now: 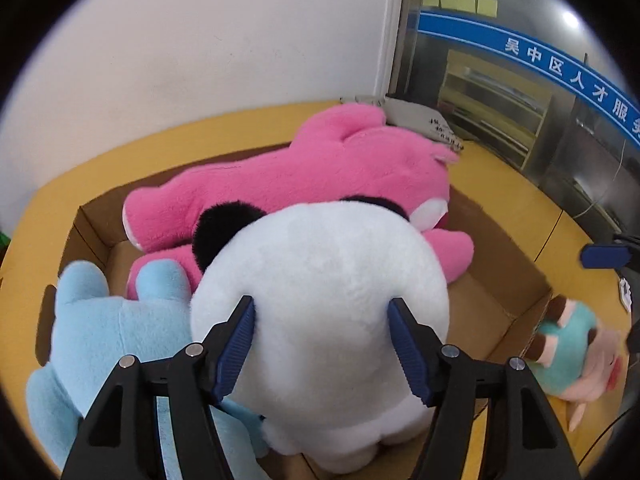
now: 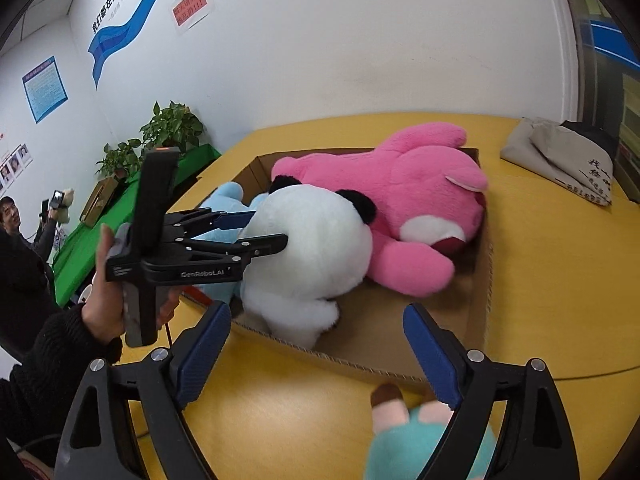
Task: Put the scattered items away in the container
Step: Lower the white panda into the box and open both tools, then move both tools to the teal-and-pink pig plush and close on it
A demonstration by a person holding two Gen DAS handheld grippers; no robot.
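Note:
An open cardboard box (image 1: 516, 320) (image 2: 360, 364) on the yellow table (image 2: 560, 280) holds a big pink plush (image 1: 320, 176) (image 2: 420, 184) lying across its back. A white panda plush (image 1: 320, 264) (image 2: 312, 240) sits at its near end, and a light blue plush (image 1: 104, 332) (image 2: 228, 196) leans at the left wall. My left gripper (image 1: 322, 304) (image 2: 270, 228) is open, its jaws either side of the panda's back. A small teal and pink plush (image 1: 572, 336) (image 2: 404, 440) lies on the table outside the box. My right gripper (image 2: 316, 310) hangs open just above it, with nothing between its fingers.
A folded grey cloth bag (image 2: 560, 152) (image 1: 424, 120) lies at the table's far right corner. White walls stand behind the table. Off the left edge is a green table (image 2: 80, 248) with potted plants (image 2: 172, 124), and another person (image 2: 12, 216) stands there. A hand (image 2: 104, 312) holds the left gripper.

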